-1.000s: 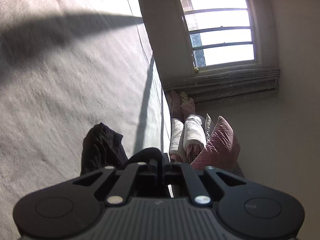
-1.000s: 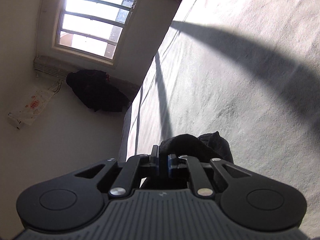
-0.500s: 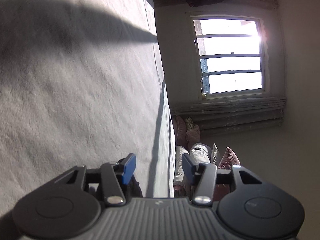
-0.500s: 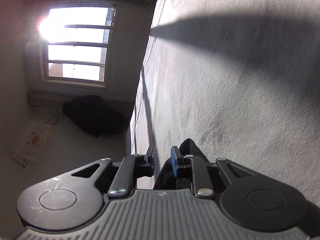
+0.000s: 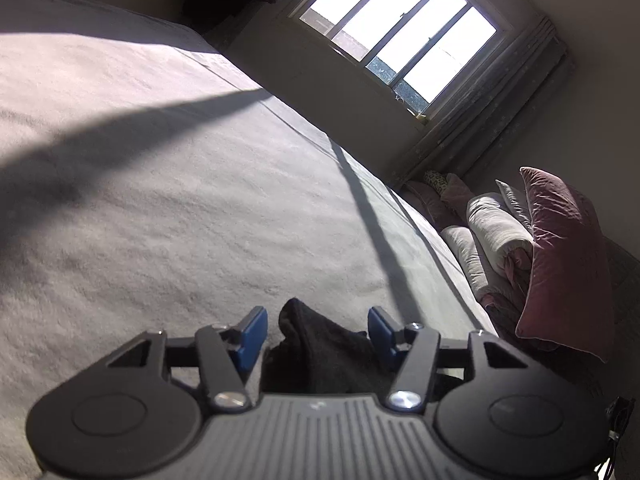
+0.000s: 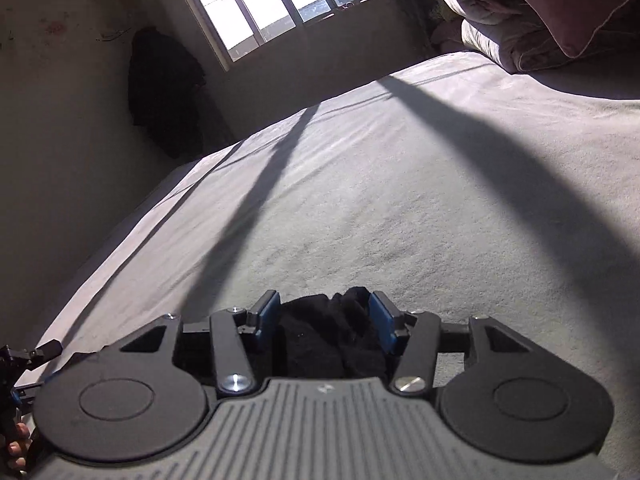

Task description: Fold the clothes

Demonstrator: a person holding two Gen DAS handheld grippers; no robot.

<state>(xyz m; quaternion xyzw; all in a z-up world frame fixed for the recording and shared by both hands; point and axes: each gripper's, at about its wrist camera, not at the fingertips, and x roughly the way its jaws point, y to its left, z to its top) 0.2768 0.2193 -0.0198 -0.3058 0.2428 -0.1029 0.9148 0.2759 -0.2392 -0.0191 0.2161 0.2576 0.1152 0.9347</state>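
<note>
While both have just been closing, left gripper (image 5: 314, 330) and right gripper (image 6: 324, 314) straddle the black garment (image 5: 320, 352) unpinched.

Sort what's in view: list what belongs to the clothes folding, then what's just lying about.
Part of the job:
- black garment, lying between the fingers of both grippers
- left gripper
- right gripper
- grey bed sheet, the folding surface

Lying about:
- pink pillow
- rolled quilts
- dark clothes hanging by the window
</note>
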